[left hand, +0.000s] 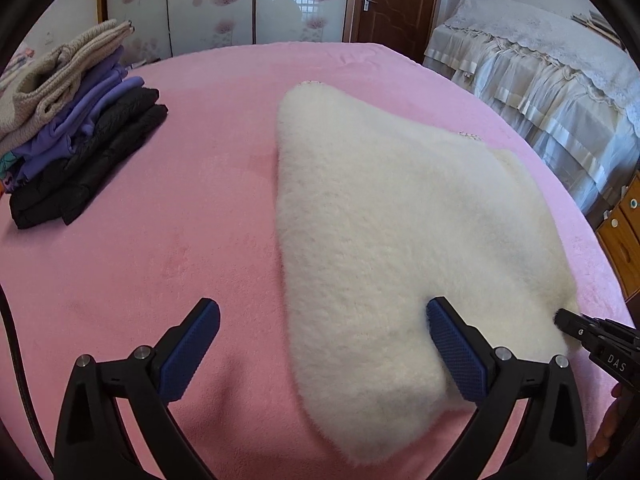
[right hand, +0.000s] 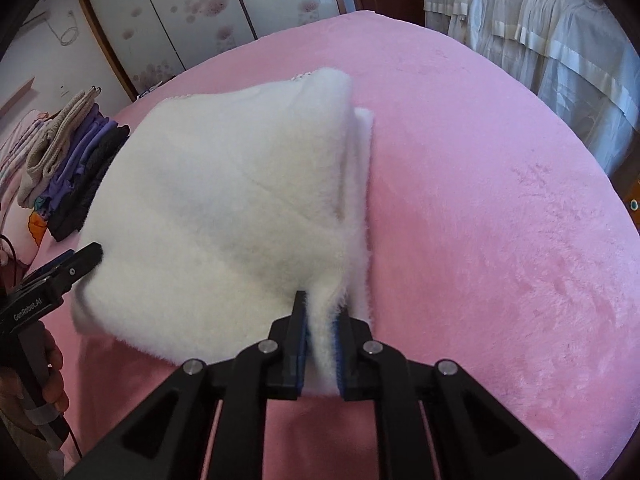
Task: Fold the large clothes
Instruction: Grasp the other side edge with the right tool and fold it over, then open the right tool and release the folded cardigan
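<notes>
Fleecy white garment (right hand: 224, 208) | right claw (right hand: 320, 344) clamped on its near edge | left claw (left hand: 324, 348) apart, straddling its edge

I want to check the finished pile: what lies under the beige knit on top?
Under the beige knit lie purple garments, then black ones, on the pink blanket. Colourful fabric peeks out lower; the rest is covered.
</notes>
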`<state>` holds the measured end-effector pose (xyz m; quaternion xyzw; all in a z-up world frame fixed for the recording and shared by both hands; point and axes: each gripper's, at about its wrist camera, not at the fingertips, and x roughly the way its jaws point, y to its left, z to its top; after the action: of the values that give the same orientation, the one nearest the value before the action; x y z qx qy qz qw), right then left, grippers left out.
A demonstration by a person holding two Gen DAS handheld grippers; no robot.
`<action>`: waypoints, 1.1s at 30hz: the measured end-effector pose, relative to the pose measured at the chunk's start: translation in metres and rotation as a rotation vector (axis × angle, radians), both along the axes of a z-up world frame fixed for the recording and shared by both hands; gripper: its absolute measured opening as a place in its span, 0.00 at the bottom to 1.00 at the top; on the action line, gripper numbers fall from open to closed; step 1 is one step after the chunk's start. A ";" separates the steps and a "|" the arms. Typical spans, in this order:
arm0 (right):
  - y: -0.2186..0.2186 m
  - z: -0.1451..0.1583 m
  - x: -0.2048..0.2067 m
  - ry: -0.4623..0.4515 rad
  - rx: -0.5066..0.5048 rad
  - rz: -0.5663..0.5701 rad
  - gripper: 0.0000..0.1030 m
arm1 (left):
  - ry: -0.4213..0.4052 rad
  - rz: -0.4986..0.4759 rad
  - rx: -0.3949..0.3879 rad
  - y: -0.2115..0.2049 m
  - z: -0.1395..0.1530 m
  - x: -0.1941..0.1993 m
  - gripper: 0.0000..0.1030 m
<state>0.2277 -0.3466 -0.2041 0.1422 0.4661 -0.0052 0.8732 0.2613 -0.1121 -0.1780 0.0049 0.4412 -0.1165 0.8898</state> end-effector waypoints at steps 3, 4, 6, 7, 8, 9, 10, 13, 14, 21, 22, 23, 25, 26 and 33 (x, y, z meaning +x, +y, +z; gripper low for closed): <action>0.001 0.020 0.001 0.006 -0.030 0.029 0.19 | 0.010 -0.025 -0.041 0.010 0.015 -0.004 0.97; 0.001 0.029 0.001 -0.002 -0.046 0.036 0.20 | -0.005 -0.033 -0.056 0.015 0.024 -0.006 0.97; 0.003 0.049 0.001 -0.046 -0.076 0.044 0.20 | -0.050 -0.026 -0.074 0.026 0.045 -0.007 0.97; 0.003 0.060 0.002 -0.081 -0.088 0.049 0.20 | -0.071 -0.017 -0.077 0.031 0.054 -0.006 0.97; 0.004 0.071 0.002 -0.122 -0.094 0.060 0.20 | -0.090 -0.008 -0.081 0.035 0.063 -0.002 0.97; 0.005 0.081 0.005 -0.161 -0.090 0.079 0.20 | -0.104 0.000 -0.081 0.038 0.072 0.004 0.96; 0.008 0.088 0.012 -0.187 -0.082 0.101 0.20 | -0.106 0.002 -0.077 0.038 0.077 0.011 0.93; 0.021 0.097 0.048 -0.193 -0.032 0.171 0.20 | -0.067 -0.019 -0.066 0.027 0.080 0.038 0.73; 0.025 0.095 0.062 -0.186 -0.009 0.195 0.20 | -0.044 -0.027 -0.067 0.022 0.077 0.047 0.64; 0.046 0.063 0.147 -0.097 0.122 0.304 0.20 | 0.107 -0.083 -0.149 -0.022 0.044 0.109 0.51; 0.046 0.054 0.156 -0.068 0.124 0.304 0.20 | 0.120 -0.085 -0.154 -0.026 0.038 0.116 0.51; 0.043 0.042 0.167 -0.025 0.114 0.295 0.20 | 0.114 -0.080 -0.126 -0.032 0.033 0.122 0.51; 0.033 0.024 0.179 0.026 0.071 0.266 0.03 | 0.091 -0.079 -0.048 -0.040 0.024 0.127 0.51; 0.024 0.018 0.184 0.040 0.022 0.229 0.01 | 0.086 -0.082 -0.019 -0.042 0.020 0.130 0.54; -0.024 0.000 0.183 0.043 -0.031 0.129 0.00 | 0.059 -0.111 0.019 -0.044 0.001 0.132 0.65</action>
<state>0.4103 -0.3707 -0.2041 0.0980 0.4930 0.0408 0.8635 0.3938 -0.1557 -0.1765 0.0345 0.4674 -0.1614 0.8685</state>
